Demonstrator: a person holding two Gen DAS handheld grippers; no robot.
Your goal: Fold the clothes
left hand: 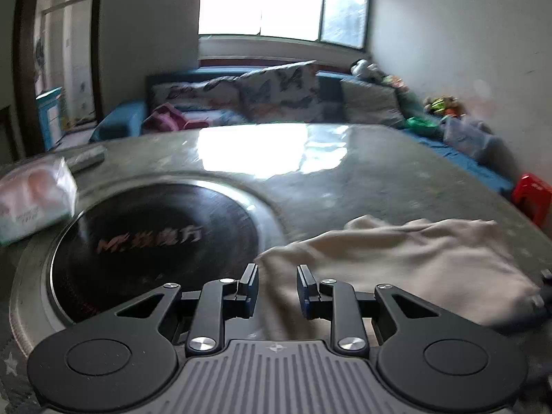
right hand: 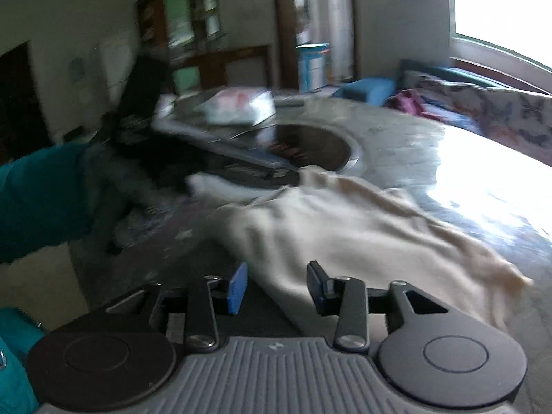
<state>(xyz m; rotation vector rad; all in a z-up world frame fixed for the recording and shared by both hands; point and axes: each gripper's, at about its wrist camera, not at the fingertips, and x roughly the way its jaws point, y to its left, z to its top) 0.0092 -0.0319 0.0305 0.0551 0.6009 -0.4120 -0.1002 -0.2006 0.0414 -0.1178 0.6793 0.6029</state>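
A beige garment [left hand: 396, 262] lies rumpled on the grey stone table [left hand: 379, 179], right of a round black hob [left hand: 155, 238]. My left gripper [left hand: 277, 286] hovers at the garment's near left edge, its jaws apart, with cloth showing in the gap and no pad pressing on it. In the right wrist view the same garment [right hand: 345, 227] spreads ahead and to the right. My right gripper [right hand: 277, 284] stands open over its near edge; the fabric sits by the right finger and is not pinched. The left gripper shows there only as a dark blur past a teal sleeve [right hand: 41, 200].
A wrapped tissue pack [left hand: 31, 200] rests at the hob's left rim, with a grey bar behind it. Beyond the table stands a blue sofa [left hand: 258, 96] with patterned cushions, and a red stool [left hand: 531, 196] is at the right. Window glare covers the far table top.
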